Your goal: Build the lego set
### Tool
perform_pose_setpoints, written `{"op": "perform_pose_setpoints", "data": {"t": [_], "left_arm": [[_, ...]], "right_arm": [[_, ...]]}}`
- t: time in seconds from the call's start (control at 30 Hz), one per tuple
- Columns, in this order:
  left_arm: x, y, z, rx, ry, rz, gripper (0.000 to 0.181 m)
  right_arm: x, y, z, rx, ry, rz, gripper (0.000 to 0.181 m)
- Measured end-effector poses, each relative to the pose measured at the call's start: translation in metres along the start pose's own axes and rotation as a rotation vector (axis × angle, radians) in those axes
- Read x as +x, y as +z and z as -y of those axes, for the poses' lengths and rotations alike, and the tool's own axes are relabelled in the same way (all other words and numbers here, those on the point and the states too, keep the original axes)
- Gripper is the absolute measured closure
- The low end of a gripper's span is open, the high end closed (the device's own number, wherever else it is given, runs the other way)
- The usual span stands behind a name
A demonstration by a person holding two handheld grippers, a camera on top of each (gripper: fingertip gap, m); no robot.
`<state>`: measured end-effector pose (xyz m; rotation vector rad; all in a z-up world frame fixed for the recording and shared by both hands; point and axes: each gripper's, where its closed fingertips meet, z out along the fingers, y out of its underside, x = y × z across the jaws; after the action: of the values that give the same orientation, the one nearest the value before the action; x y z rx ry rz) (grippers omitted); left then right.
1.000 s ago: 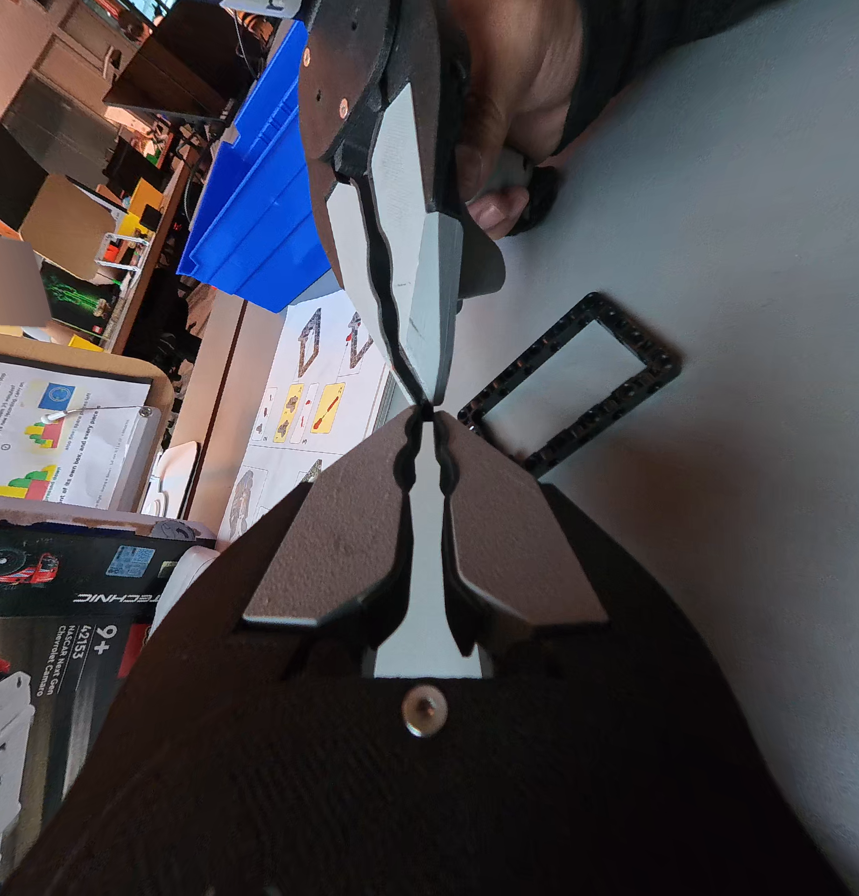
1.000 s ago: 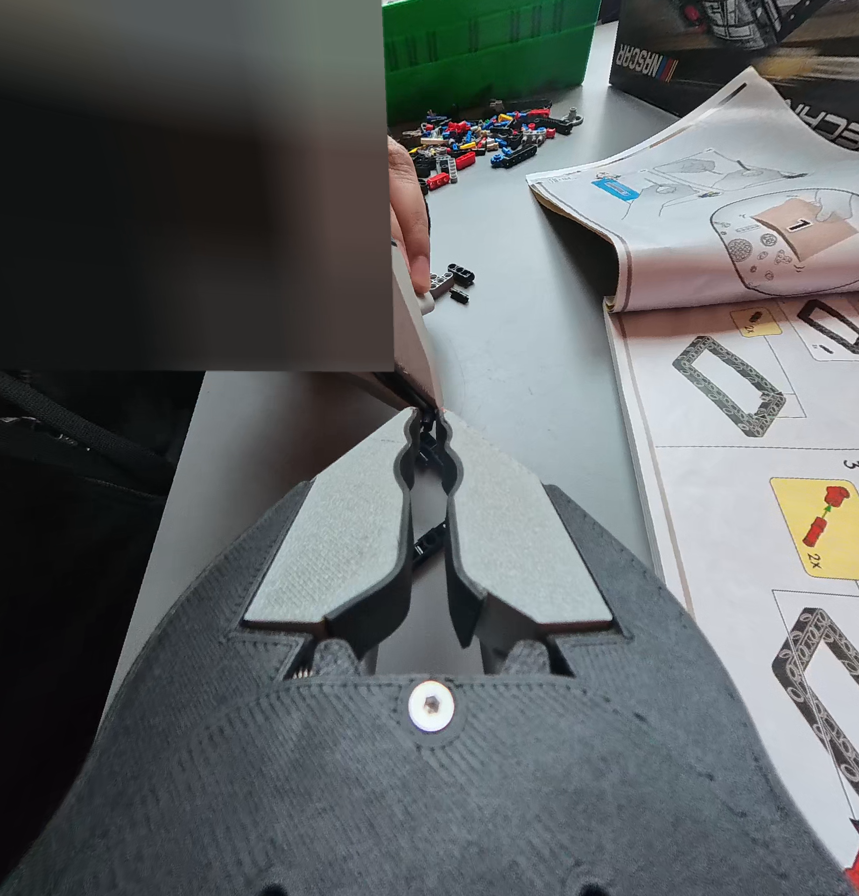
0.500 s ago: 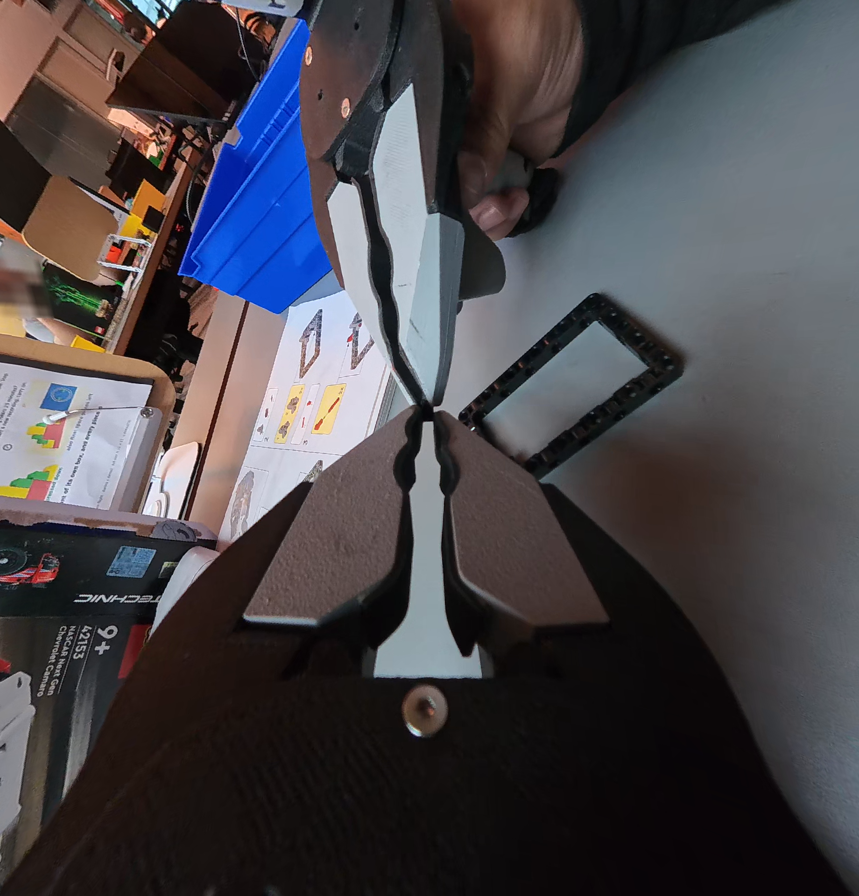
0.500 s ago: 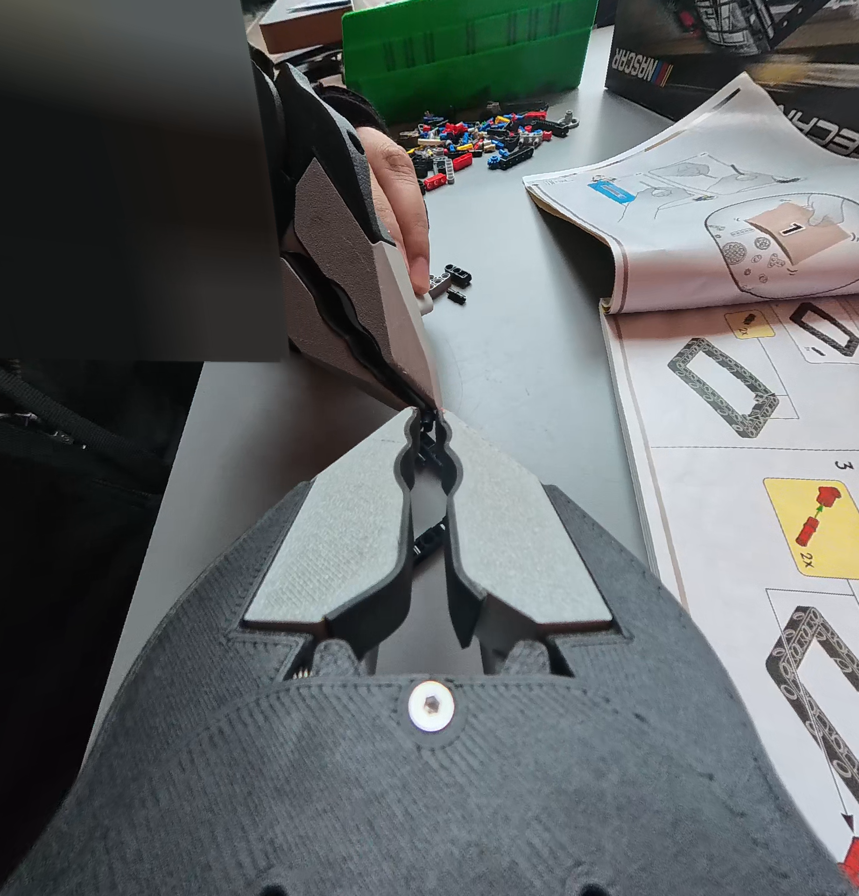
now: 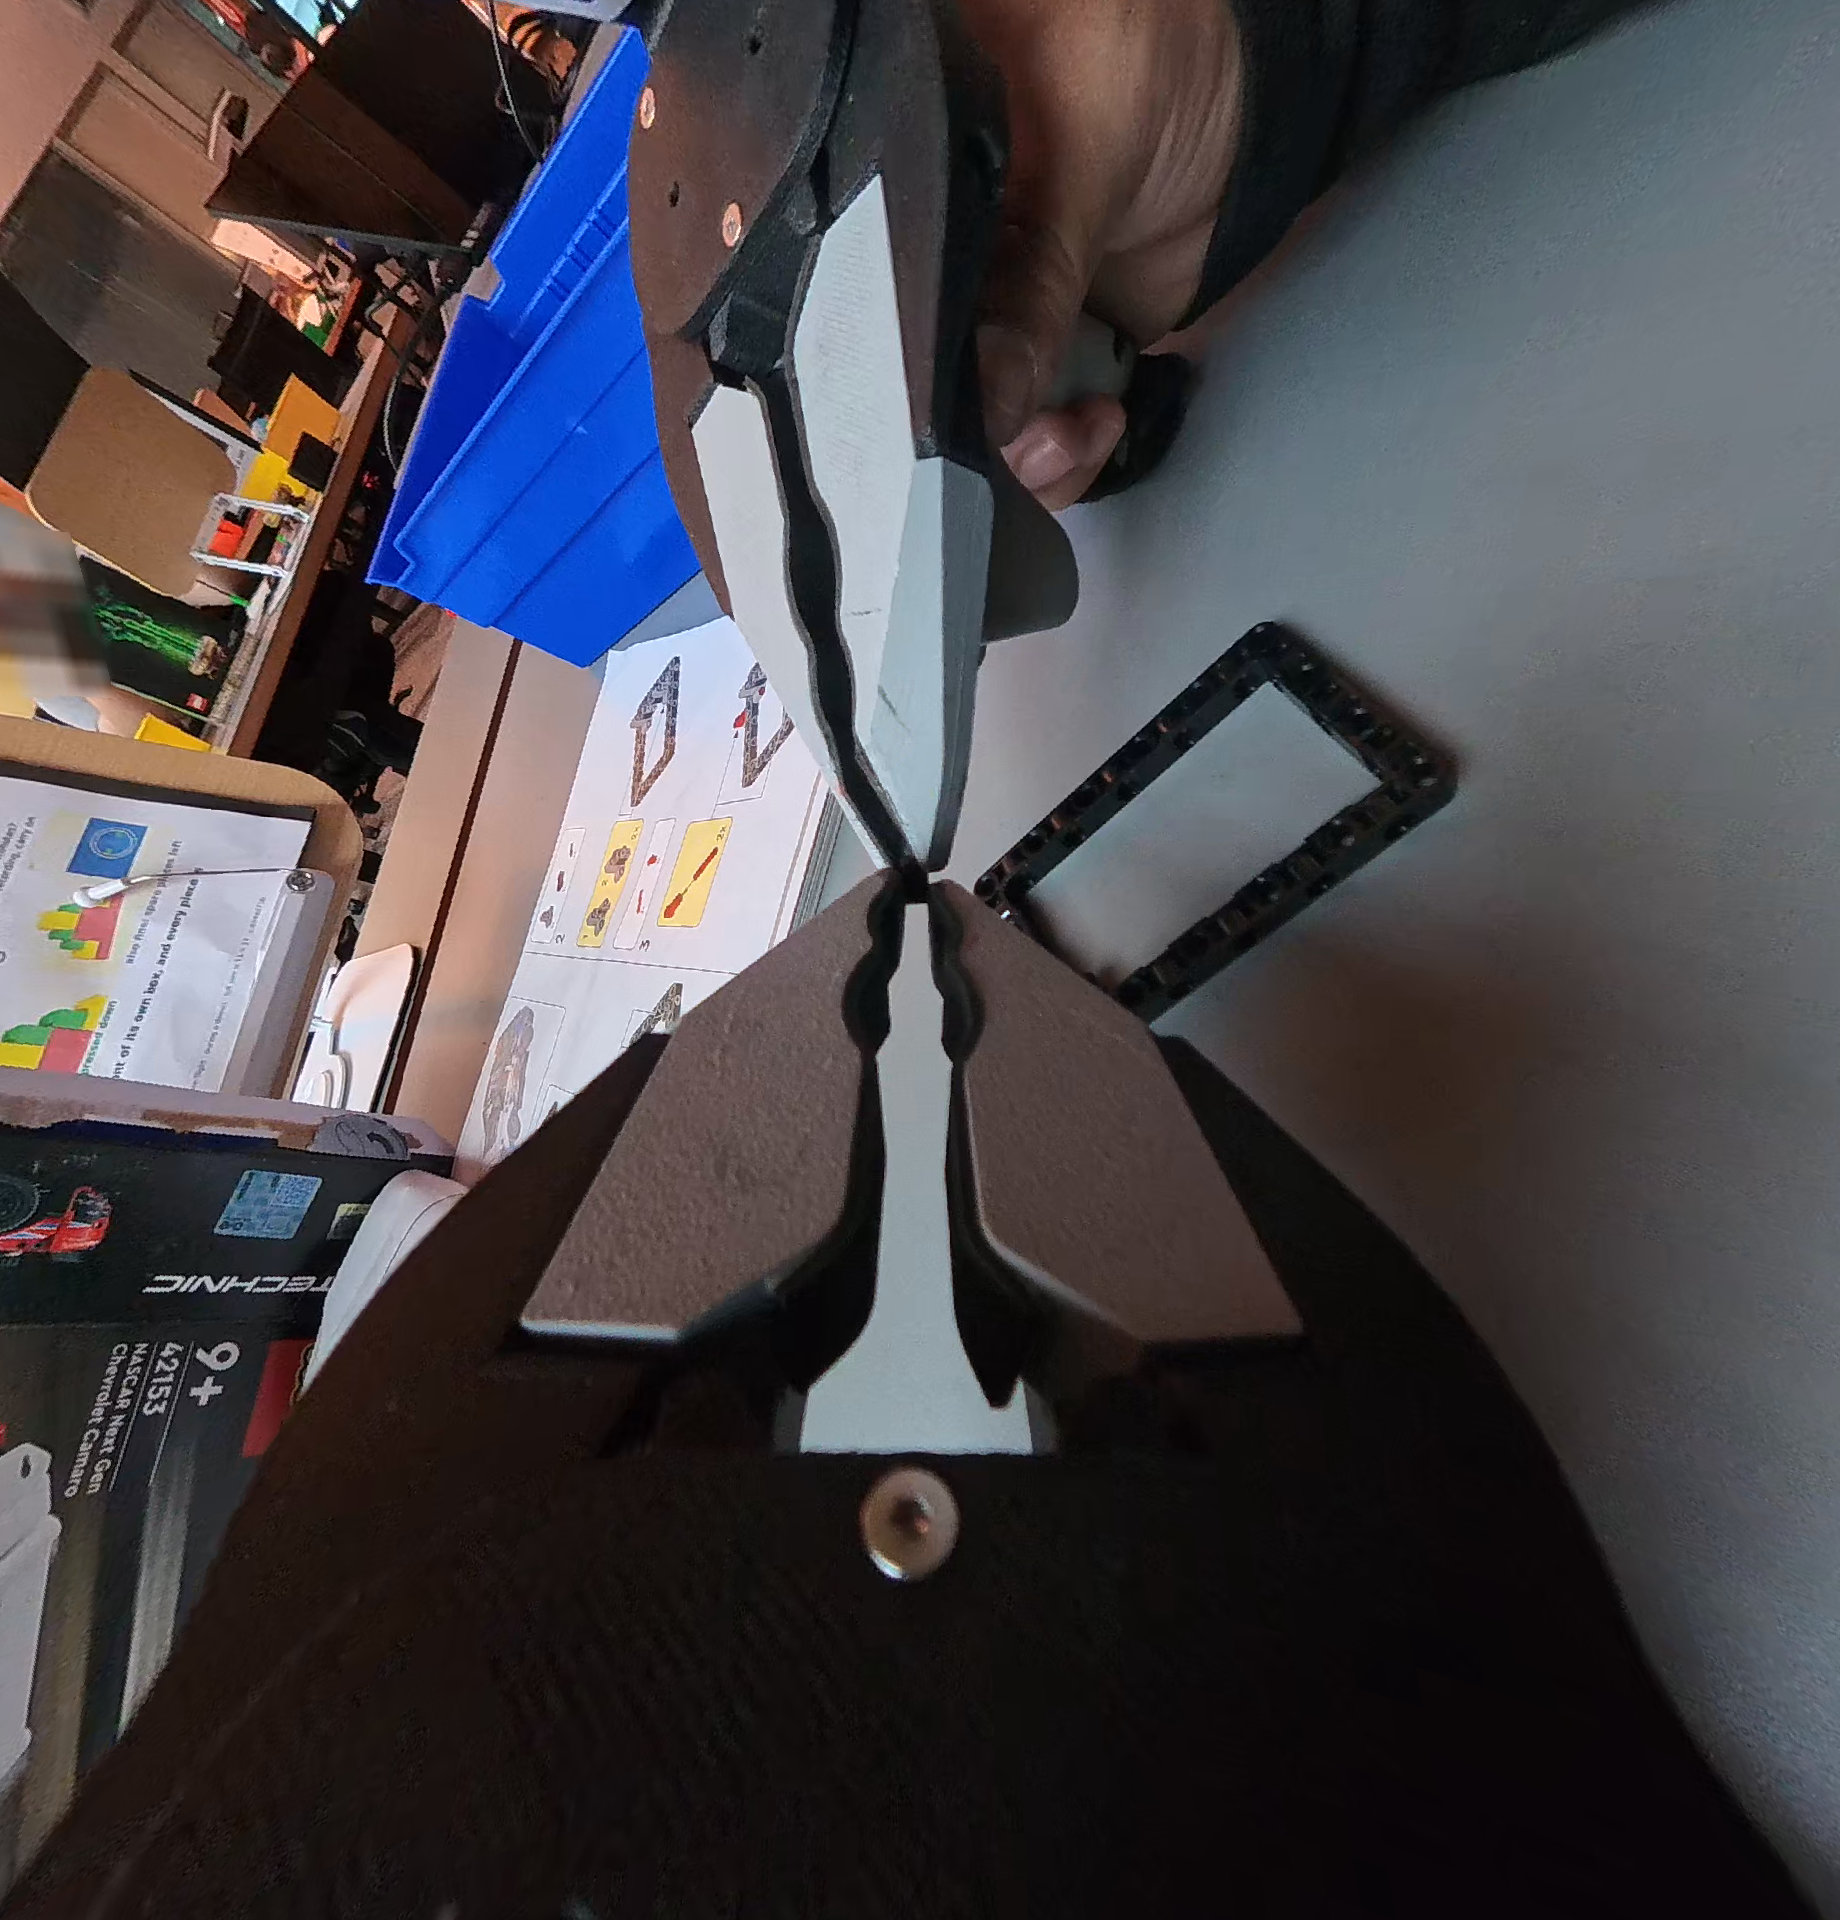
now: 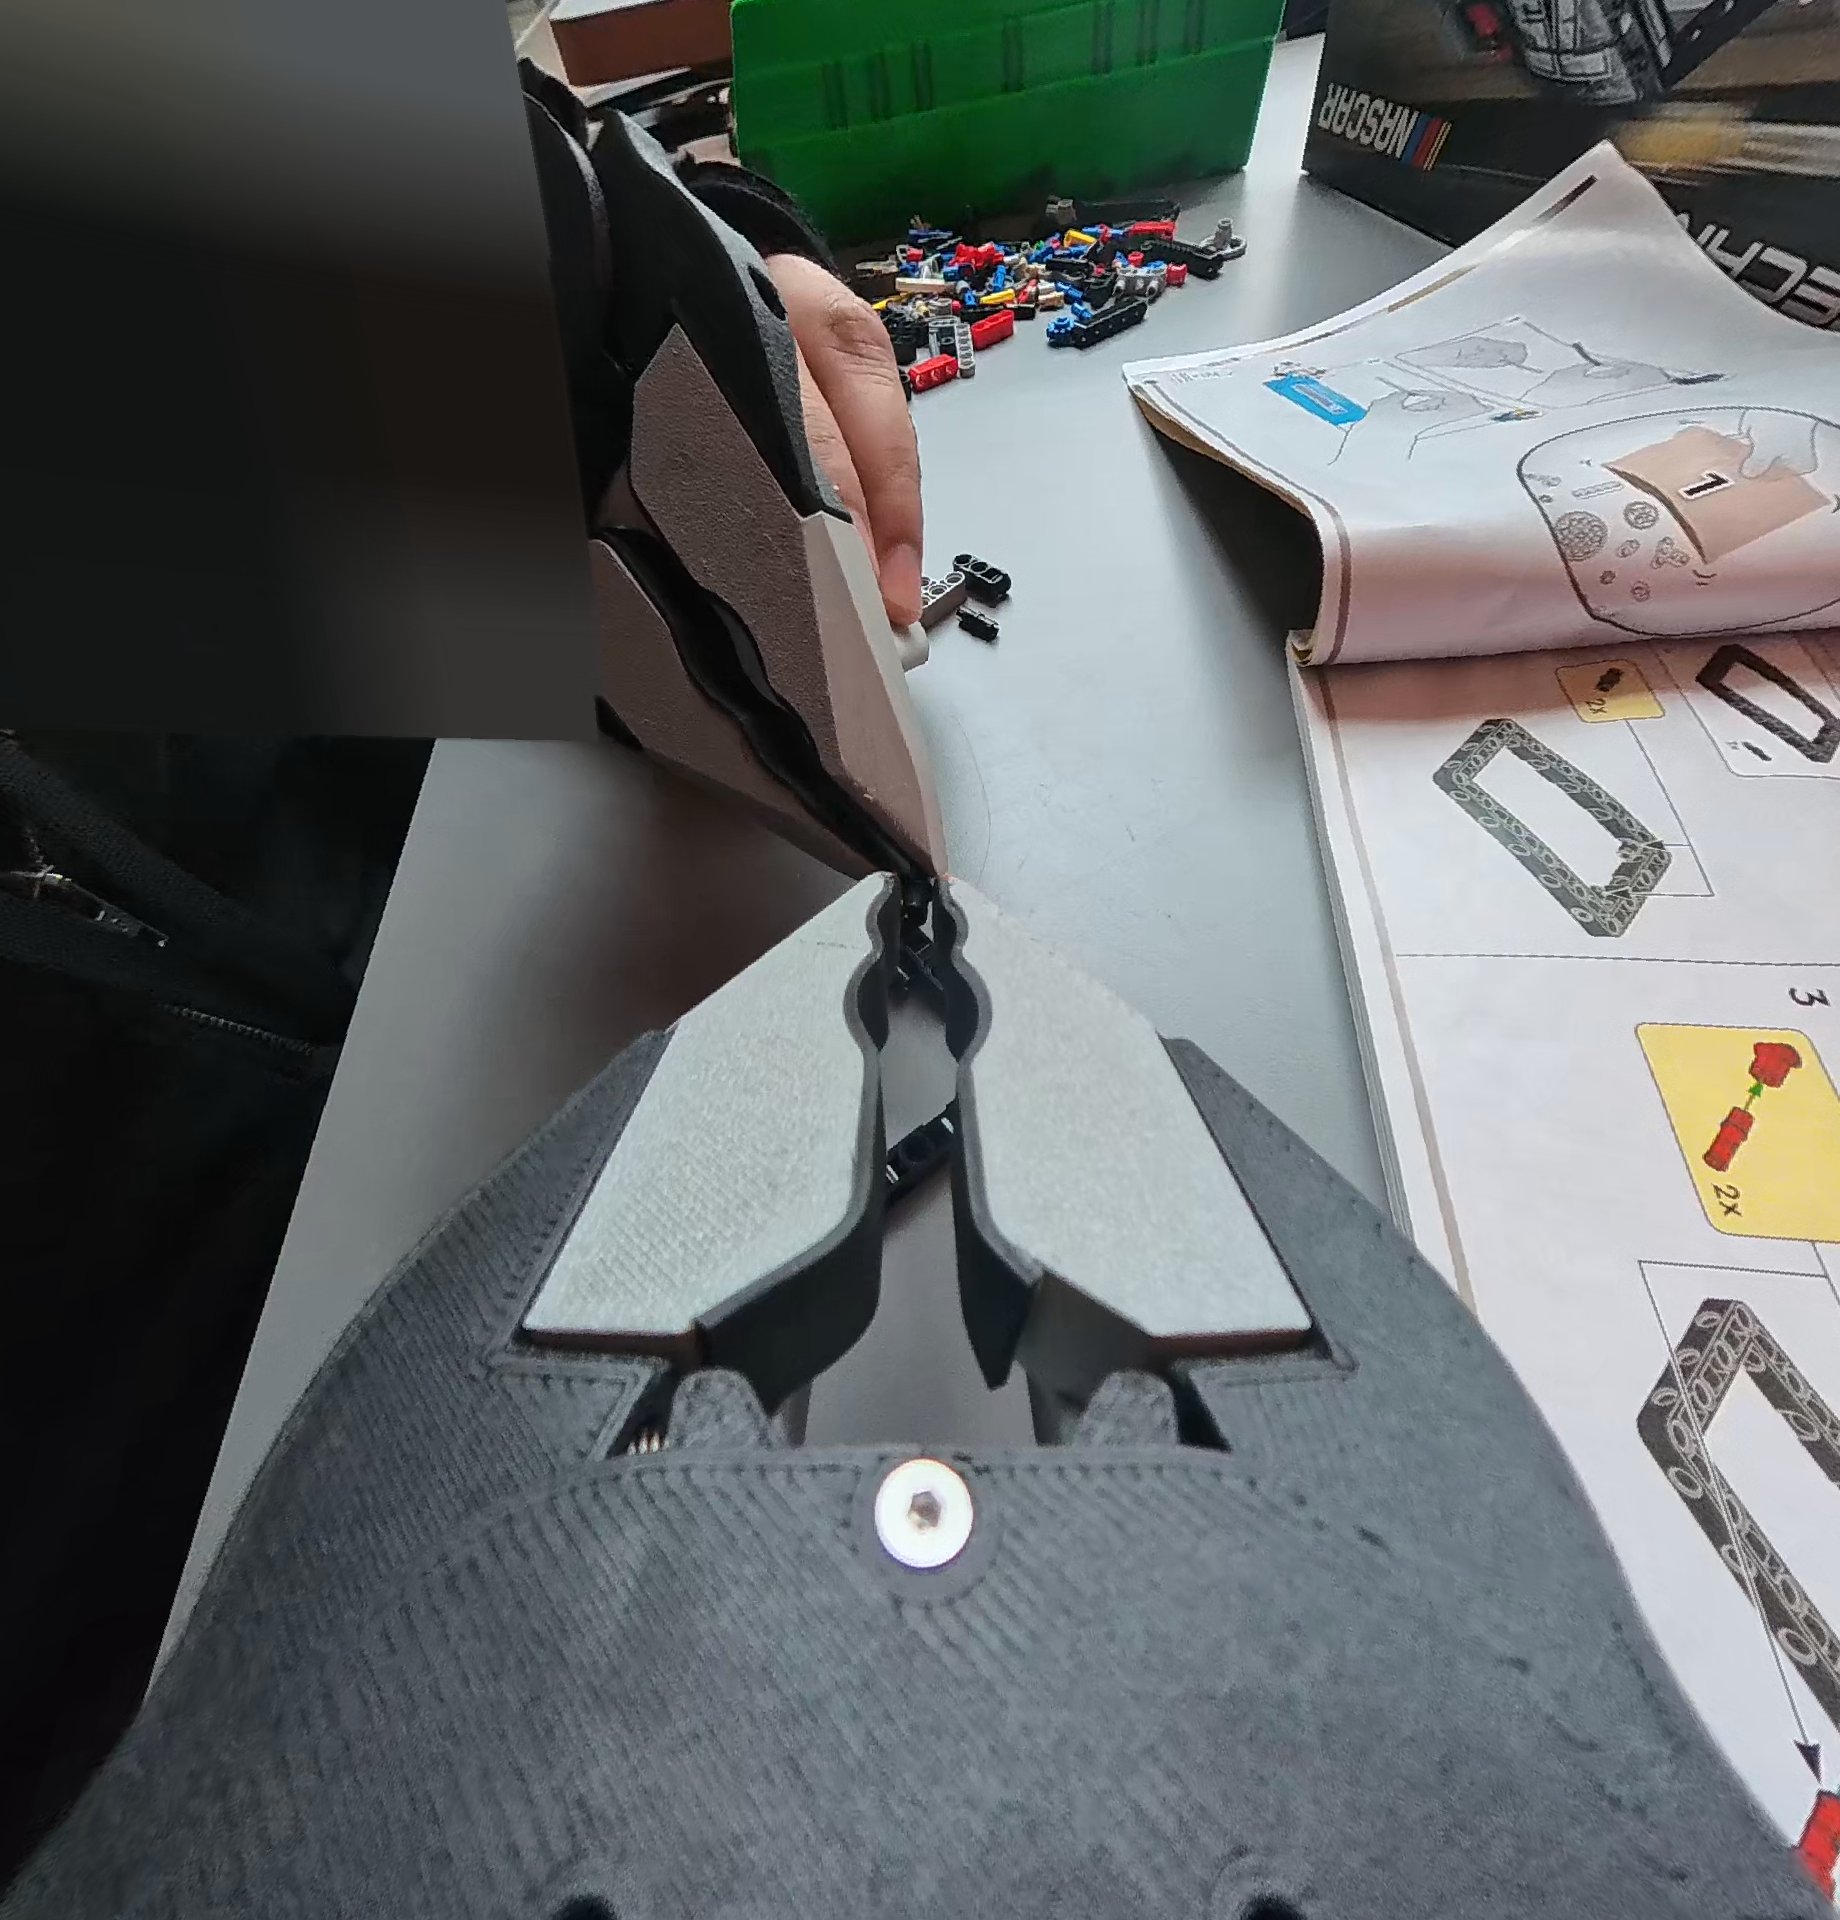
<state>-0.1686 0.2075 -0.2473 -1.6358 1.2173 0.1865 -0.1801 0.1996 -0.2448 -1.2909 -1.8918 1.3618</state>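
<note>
My two grippers meet tip to tip above the grey table. In the right wrist view my right gripper [image 6: 916,914] is shut on a small black pin [image 6: 918,940]. My left gripper [image 6: 921,871] comes down from the upper left and closes on the pin's far end. In the left wrist view my left gripper [image 5: 911,902] is shut with a dark bit of the pin at its tips, and the right gripper [image 5: 908,864] reaches in from above. A black rectangular frame [image 5: 1342,821] lies flat on the table just beyond the tips. Part of it [image 6: 916,1153] shows between my right fingers.
The open instruction booklet [image 6: 1622,935] lies to the right. A pile of loose coloured pieces [image 6: 1041,281] sits in front of a green bin [image 6: 999,104]. A few small pieces [image 6: 973,592] lie near the hand. The set's box [image 5: 116,1299] and a blue bin [image 5: 542,416] are at the table's edge.
The grippers have stayed tip to tip on the pin. The right wrist view has shifted slightly, and more of the left gripper and the hand now shows.
</note>
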Motion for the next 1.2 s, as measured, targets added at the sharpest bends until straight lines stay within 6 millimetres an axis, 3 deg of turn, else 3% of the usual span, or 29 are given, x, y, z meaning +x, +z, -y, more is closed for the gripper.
{"op": "perform_pose_setpoints", "data": {"t": [0.63,1.2], "left_arm": [[-0.015,-0.004,0.000,0.042,-0.127,0.024,0.179],[-0.012,-0.002,-0.004,0.010,-0.139,0.006,0.180]], "right_arm": [[0.007,-0.008,0.006,0.066,0.089,0.040,0.176],[0.006,-0.007,0.010,0.080,0.077,0.034,0.177]]}}
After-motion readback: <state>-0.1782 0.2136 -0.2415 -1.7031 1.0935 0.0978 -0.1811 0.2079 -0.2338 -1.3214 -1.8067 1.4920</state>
